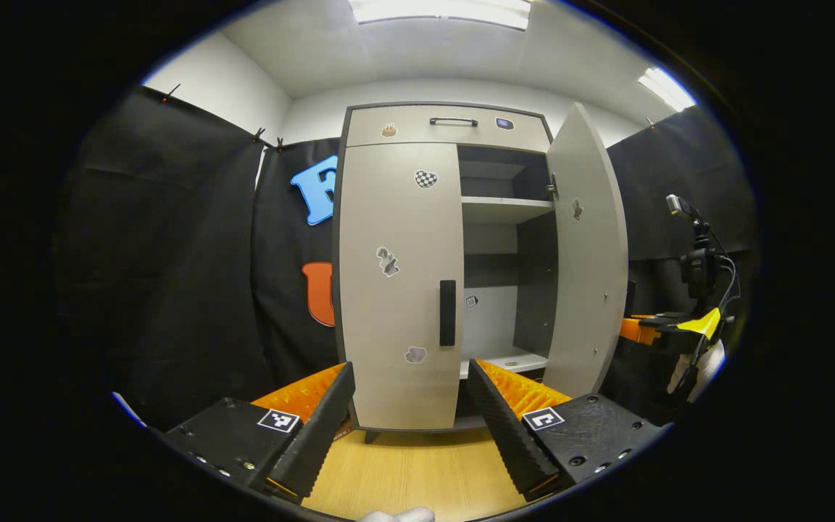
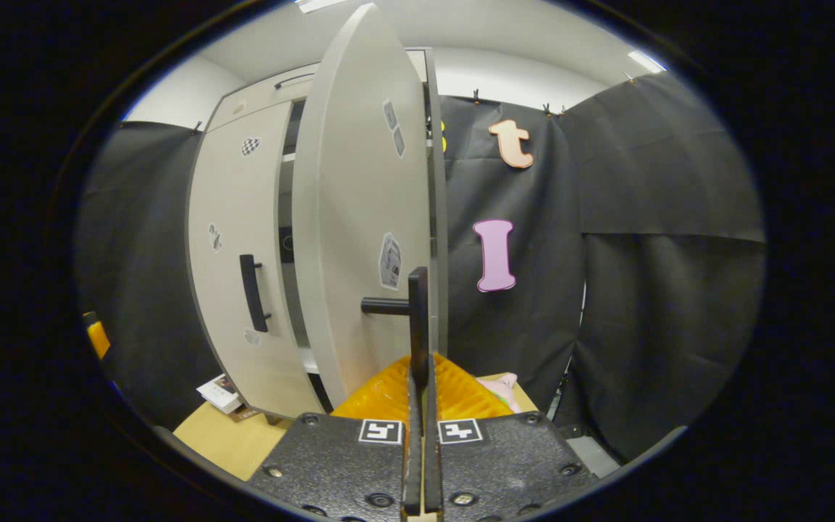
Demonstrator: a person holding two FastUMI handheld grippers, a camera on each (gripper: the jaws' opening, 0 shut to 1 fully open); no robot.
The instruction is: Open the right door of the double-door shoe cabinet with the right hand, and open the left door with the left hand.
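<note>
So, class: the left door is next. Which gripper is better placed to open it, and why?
Left. Its open fingers face the closed left door, handle just ahead. The right gripper is shut on the right door's handle.

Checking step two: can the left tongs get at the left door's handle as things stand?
Probably yes. The left tongs stand open facing the closed left door, its handle ahead and slightly right, with nothing between them.

Cabinet (image 1: 454, 268) on floor (image 1: 410, 471), drawer (image 1: 446, 125) above doors, open right door (image 1: 588, 261) beside closed left door (image 1: 397, 283)
</note>
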